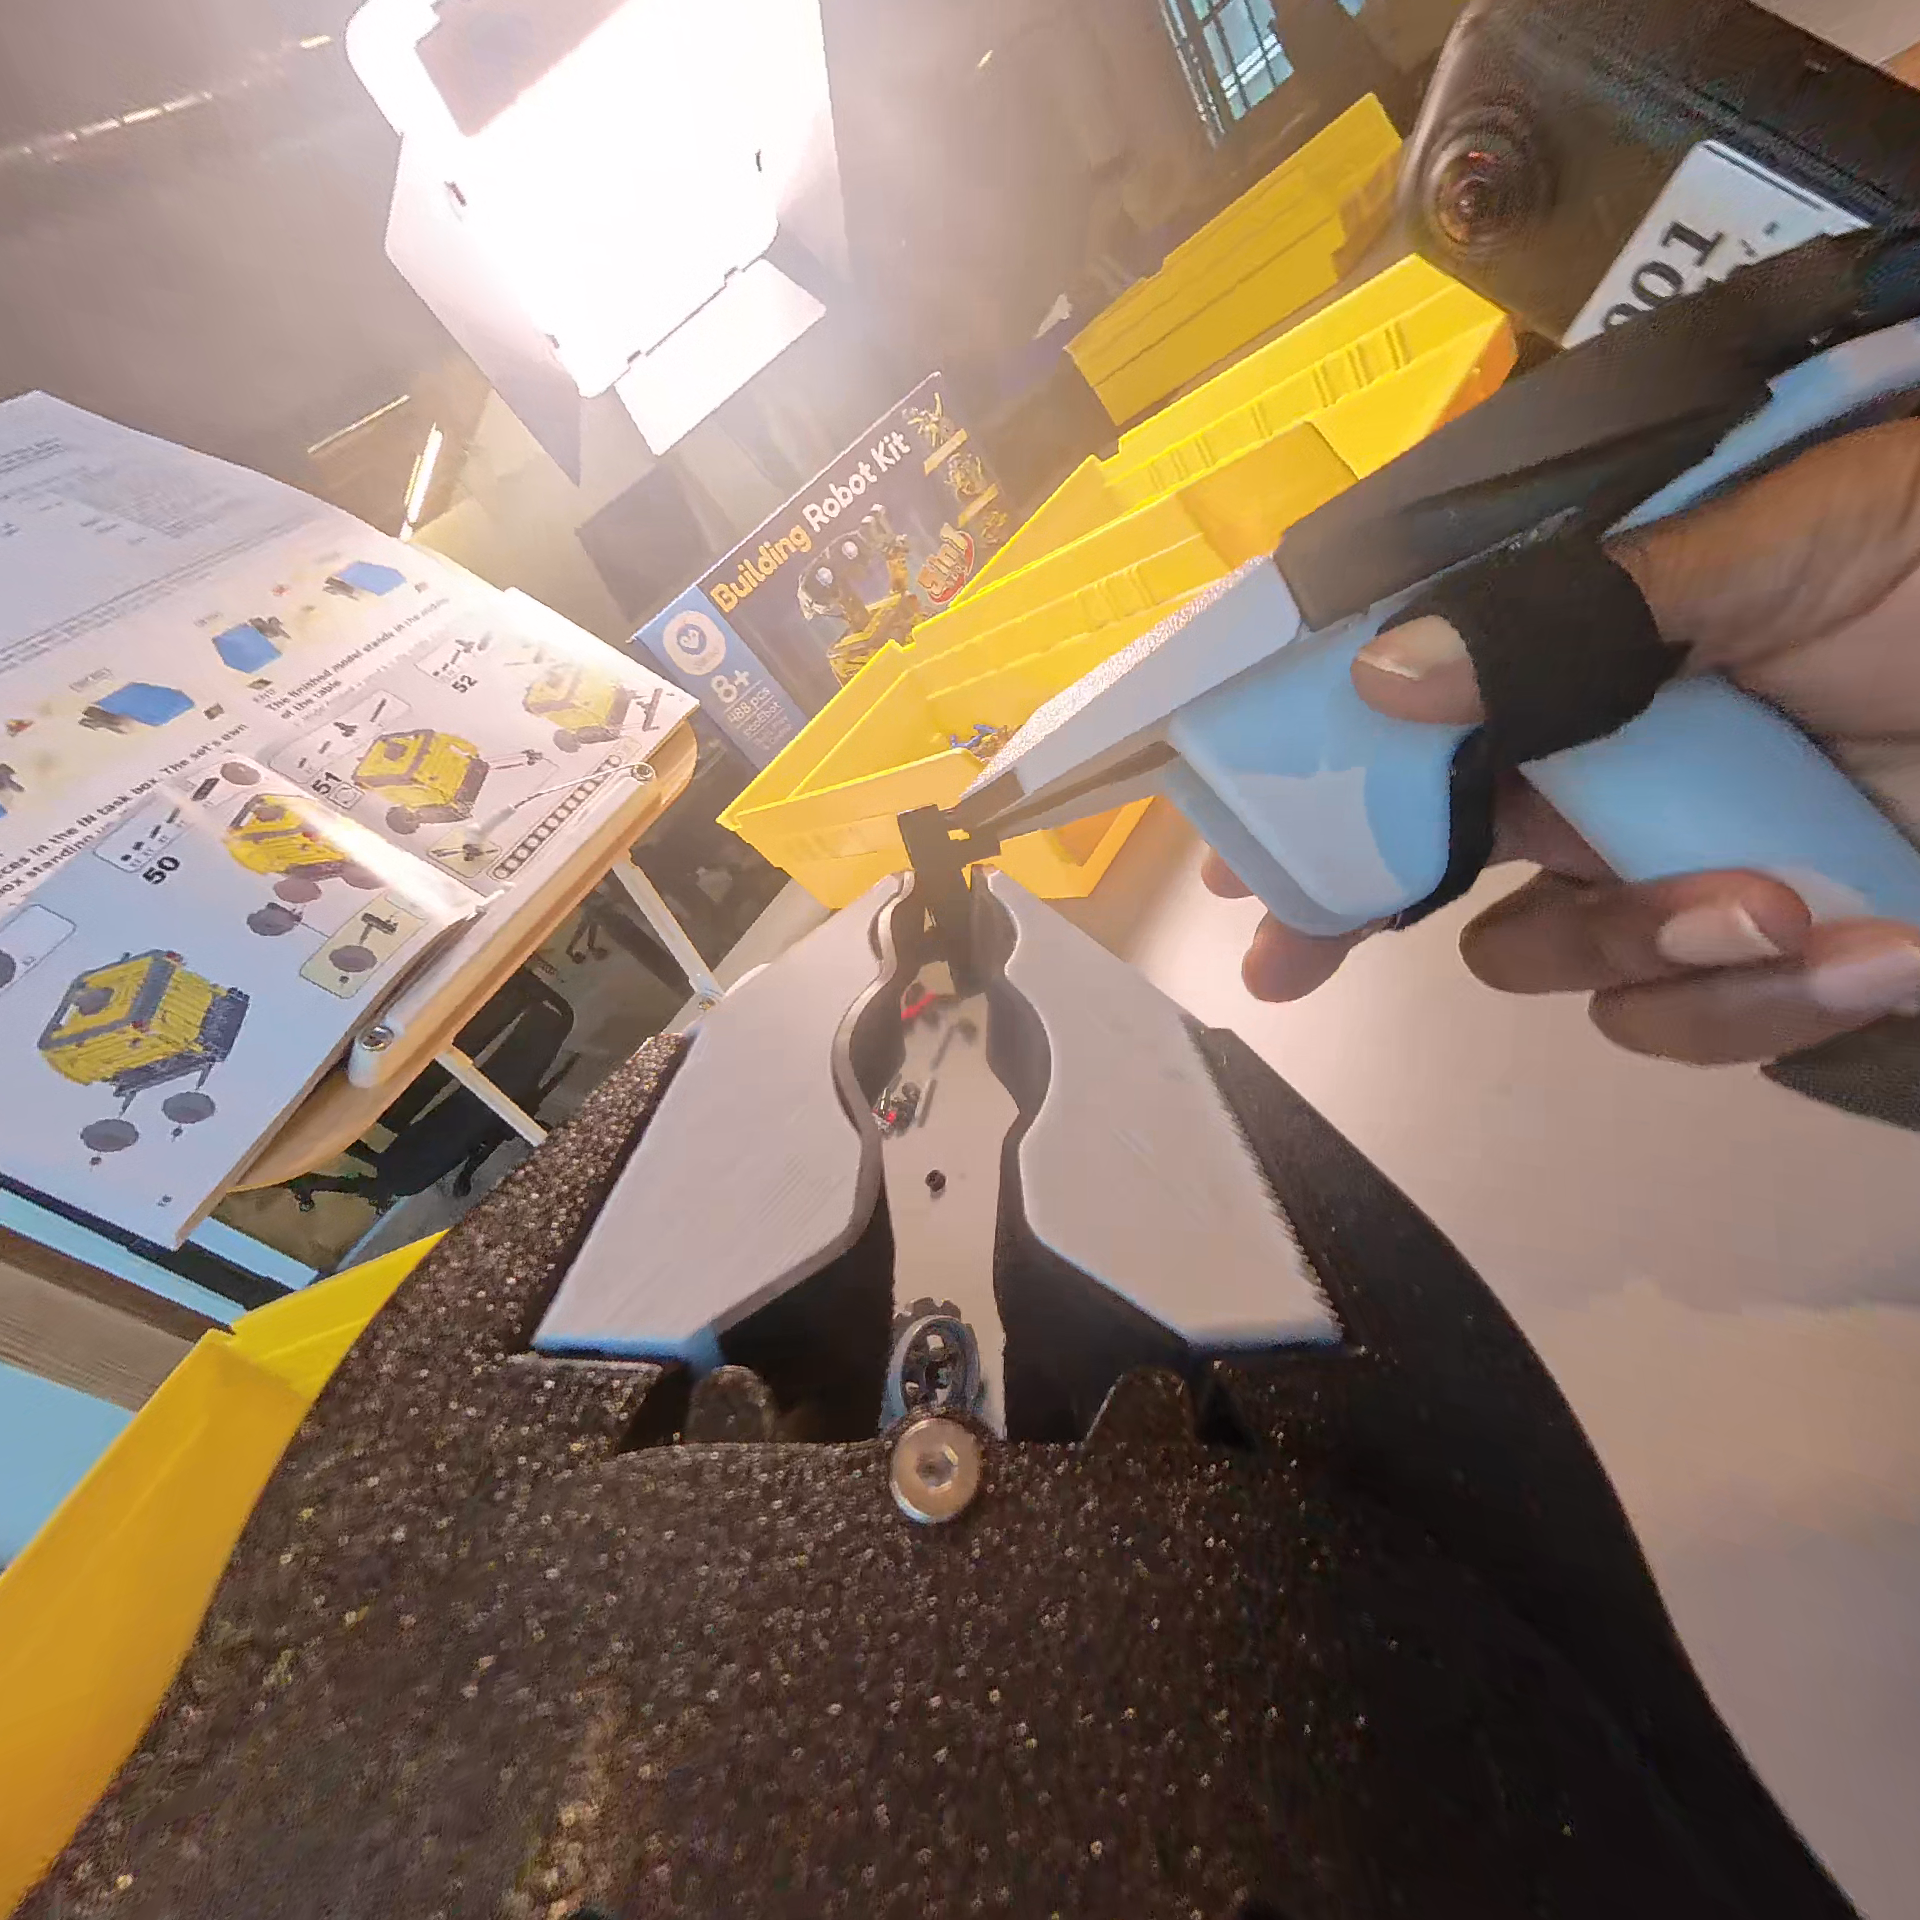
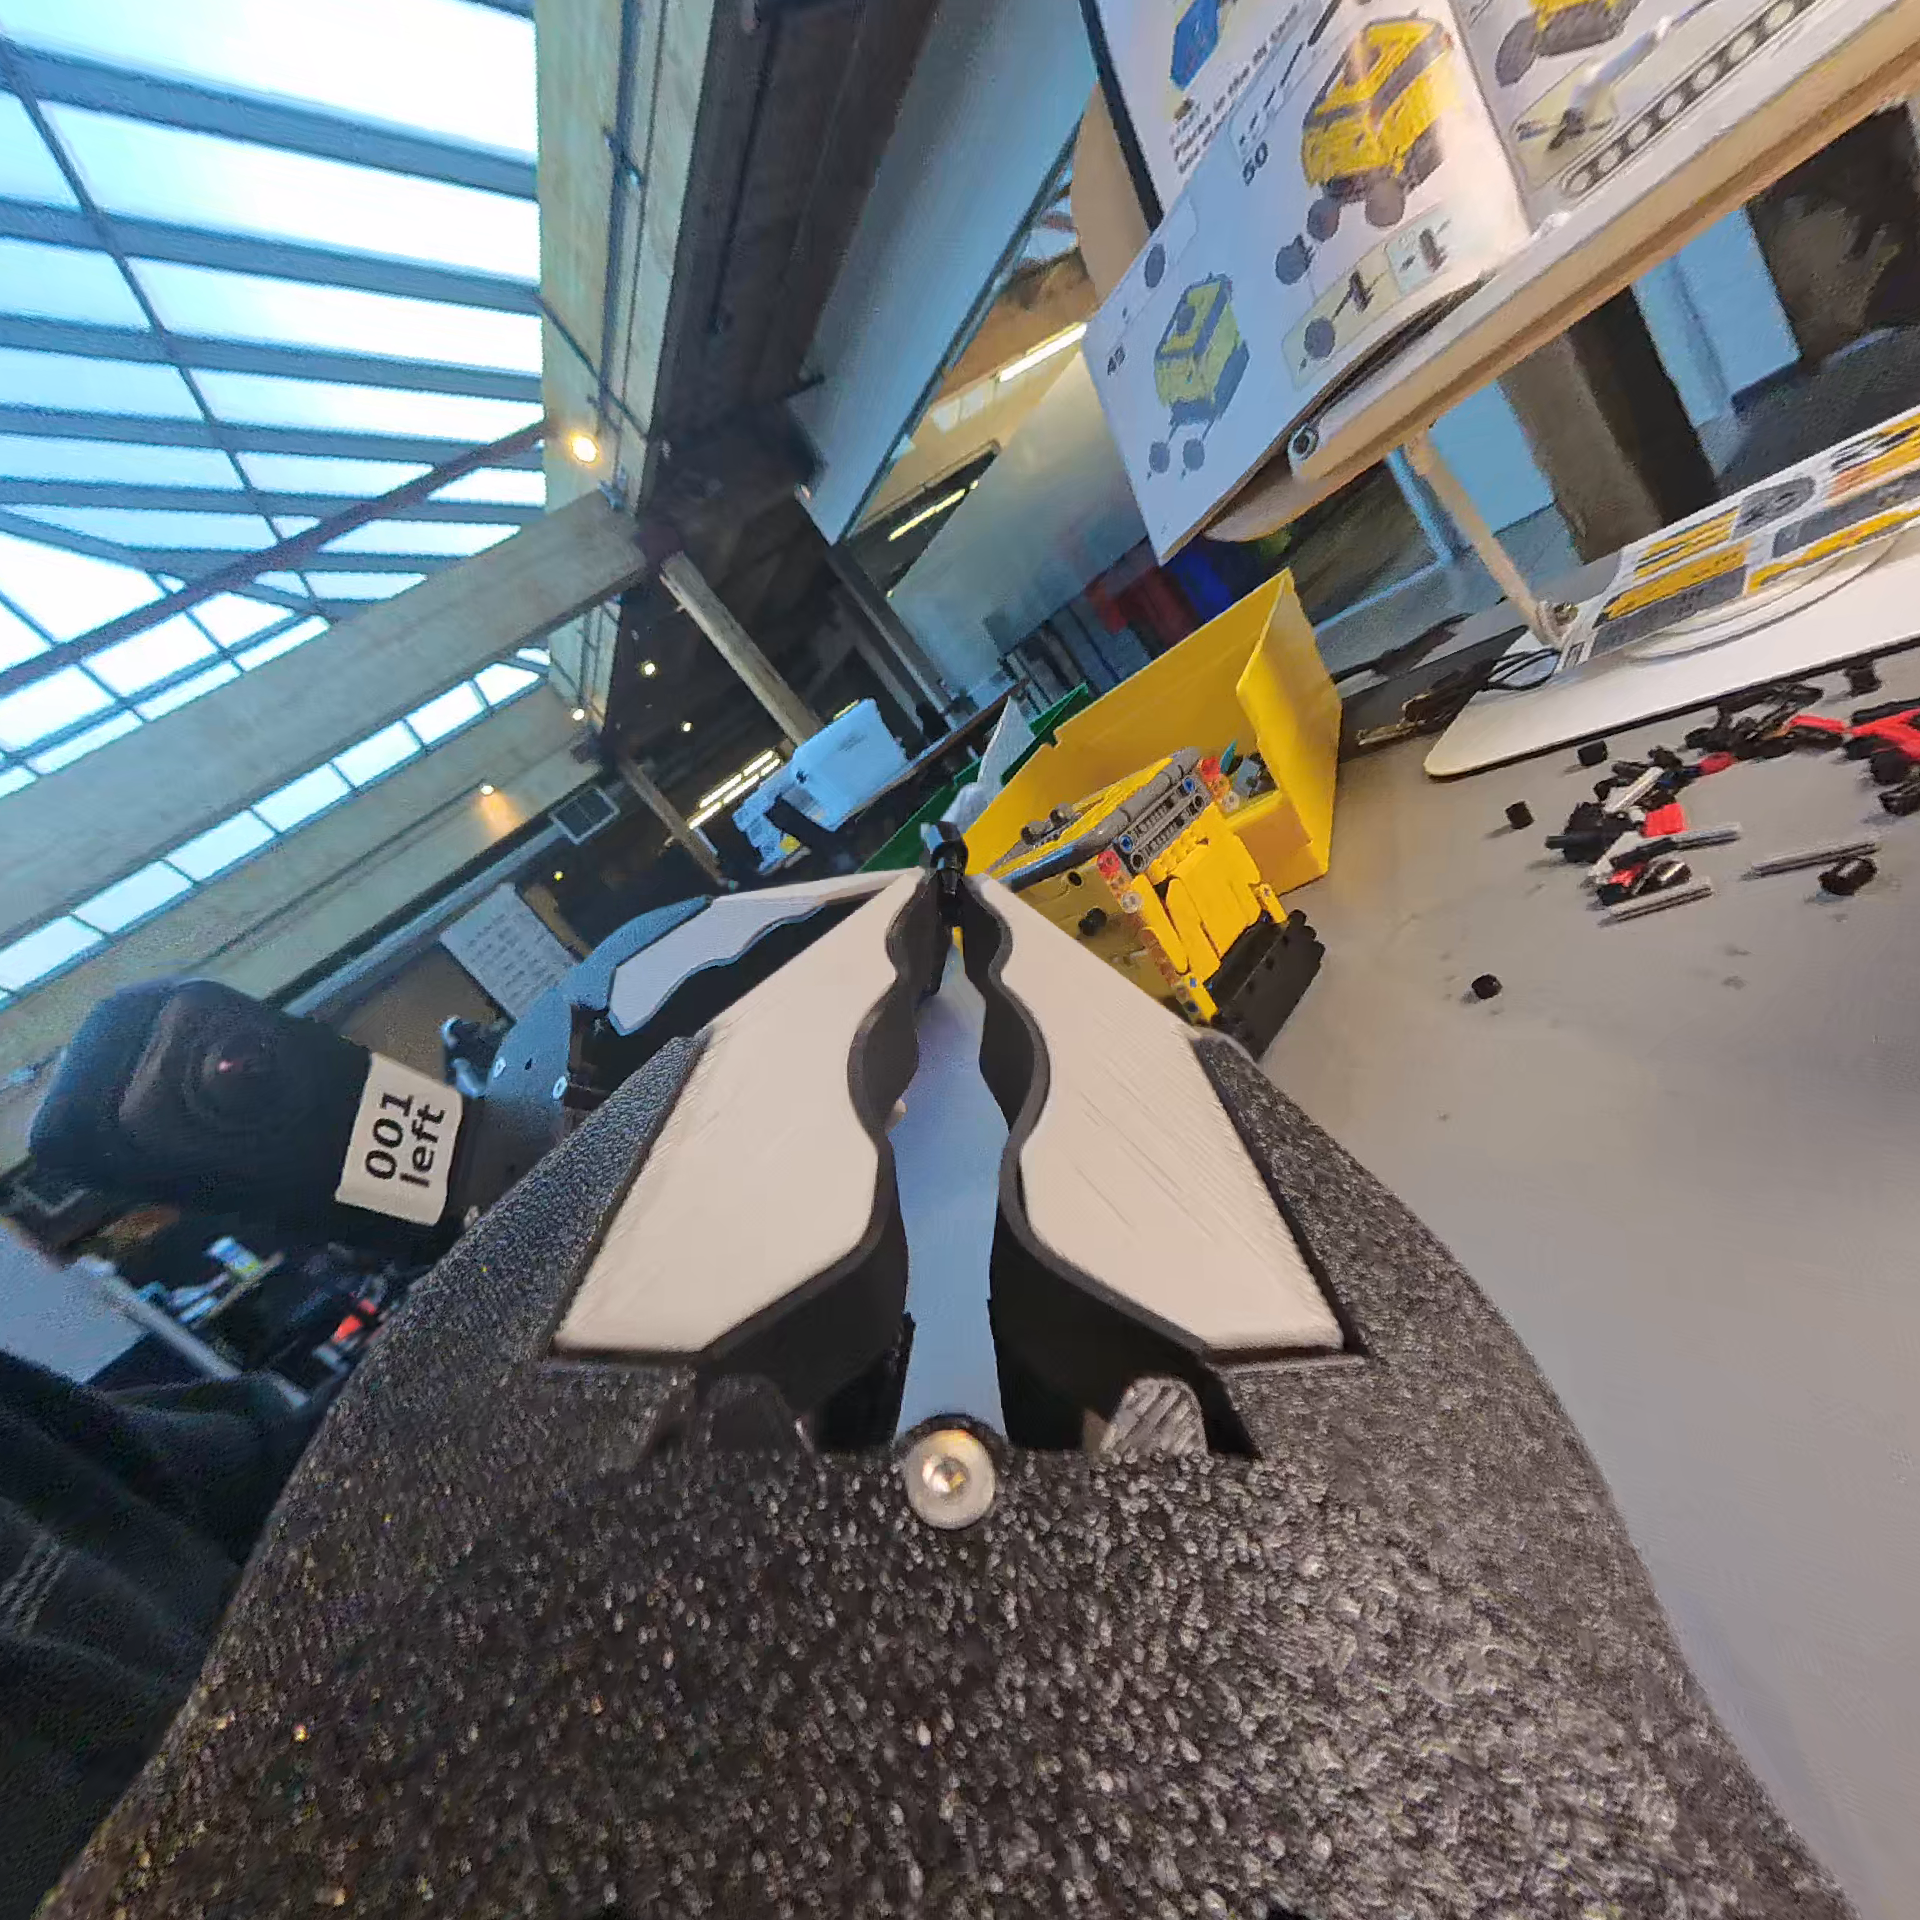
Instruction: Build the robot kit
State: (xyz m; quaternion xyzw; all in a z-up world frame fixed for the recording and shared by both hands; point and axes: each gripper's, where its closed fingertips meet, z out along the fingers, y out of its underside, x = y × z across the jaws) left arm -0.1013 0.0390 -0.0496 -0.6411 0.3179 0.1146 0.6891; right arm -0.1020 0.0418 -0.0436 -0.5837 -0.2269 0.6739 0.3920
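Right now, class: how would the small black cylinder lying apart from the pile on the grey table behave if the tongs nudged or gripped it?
The black cylinder is round and short, so a nudge would likely roll it across the smooth table. It looks like rigid, light plastic. Being tiny, it may slip from a grip.

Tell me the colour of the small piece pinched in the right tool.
Black, clearest in the right wrist view.

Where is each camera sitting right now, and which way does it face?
Left wrist view: rides the left tongs, tilted up toward the yellow bins and instruction booklet; a gloved hand holding the right tongs shows.
Right wrist view: rides the right tongs, facing the yellow model and scattered parts; the left tongs' camera shows.
Shared: the booklet, grey table, each other's tongs.
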